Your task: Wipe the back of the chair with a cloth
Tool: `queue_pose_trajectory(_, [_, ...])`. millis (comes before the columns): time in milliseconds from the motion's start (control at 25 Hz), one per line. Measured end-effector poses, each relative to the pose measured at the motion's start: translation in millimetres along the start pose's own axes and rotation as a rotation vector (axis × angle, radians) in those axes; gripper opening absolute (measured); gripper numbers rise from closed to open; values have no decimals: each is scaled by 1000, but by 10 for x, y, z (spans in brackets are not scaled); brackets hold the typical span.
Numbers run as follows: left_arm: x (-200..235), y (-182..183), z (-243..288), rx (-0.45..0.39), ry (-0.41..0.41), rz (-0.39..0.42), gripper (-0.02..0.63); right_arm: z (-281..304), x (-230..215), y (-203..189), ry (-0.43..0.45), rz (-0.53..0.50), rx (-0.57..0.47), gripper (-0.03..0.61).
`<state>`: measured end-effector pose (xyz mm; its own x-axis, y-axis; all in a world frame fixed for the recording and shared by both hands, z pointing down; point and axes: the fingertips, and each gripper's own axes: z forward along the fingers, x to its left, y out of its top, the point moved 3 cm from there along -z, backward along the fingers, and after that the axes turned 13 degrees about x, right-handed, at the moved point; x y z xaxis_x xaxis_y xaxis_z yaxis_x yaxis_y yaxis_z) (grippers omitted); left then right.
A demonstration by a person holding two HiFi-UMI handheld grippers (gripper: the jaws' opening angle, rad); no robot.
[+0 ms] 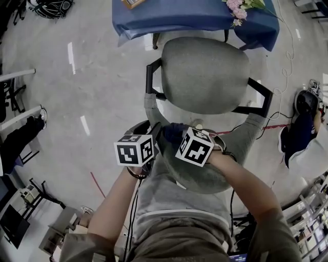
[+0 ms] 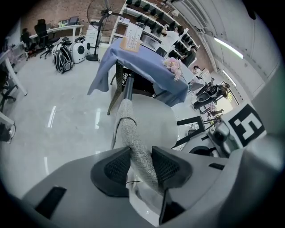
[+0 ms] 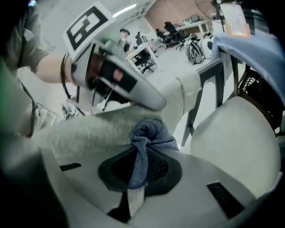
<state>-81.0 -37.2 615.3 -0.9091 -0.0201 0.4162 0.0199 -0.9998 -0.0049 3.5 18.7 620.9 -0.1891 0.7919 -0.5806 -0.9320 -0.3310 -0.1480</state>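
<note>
A grey office chair faces away from me, its seat (image 1: 205,74) beyond its curved backrest (image 1: 241,138). In the left gripper view my left gripper (image 2: 140,167) is shut on the backrest's top edge (image 2: 129,129), with the grey fabric pinched between both pads. My right gripper (image 3: 140,167) is shut on a bunched blue cloth (image 3: 149,133), which lies against the top of the backrest (image 3: 89,133) just beside the left gripper (image 3: 120,84). From the head view both marker cubes sit close together over the backrest, with the cloth (image 1: 174,130) between them.
Beyond the chair stands a table under a blue cover (image 1: 195,18), with pink flowers (image 1: 238,10) on it. Black armrests (image 1: 259,94) flank the seat. A cable (image 1: 287,77) trails on the floor at right. Black frames and chairs (image 1: 15,138) stand at left.
</note>
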Motion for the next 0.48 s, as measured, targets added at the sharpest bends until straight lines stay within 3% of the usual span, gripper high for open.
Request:
queue_pose_trajectory(120, [4, 2, -4, 1, 4, -14, 167, -88, -23, 219, -49, 11, -75, 48])
queue_pose_trajectory(240, [0, 3, -1, 10, 1, -9, 167, -98, 59, 85, 16, 12, -57, 46])
queue_pose_trajectory(360, [-9, 1, 13, 12, -4, 1, 169, -120, 216, -322, 118, -41, 62, 45])
queue_pose_trajectory(480, [2, 2, 16, 15, -13, 2, 170, -154, 295, -864, 168, -85, 214, 46])
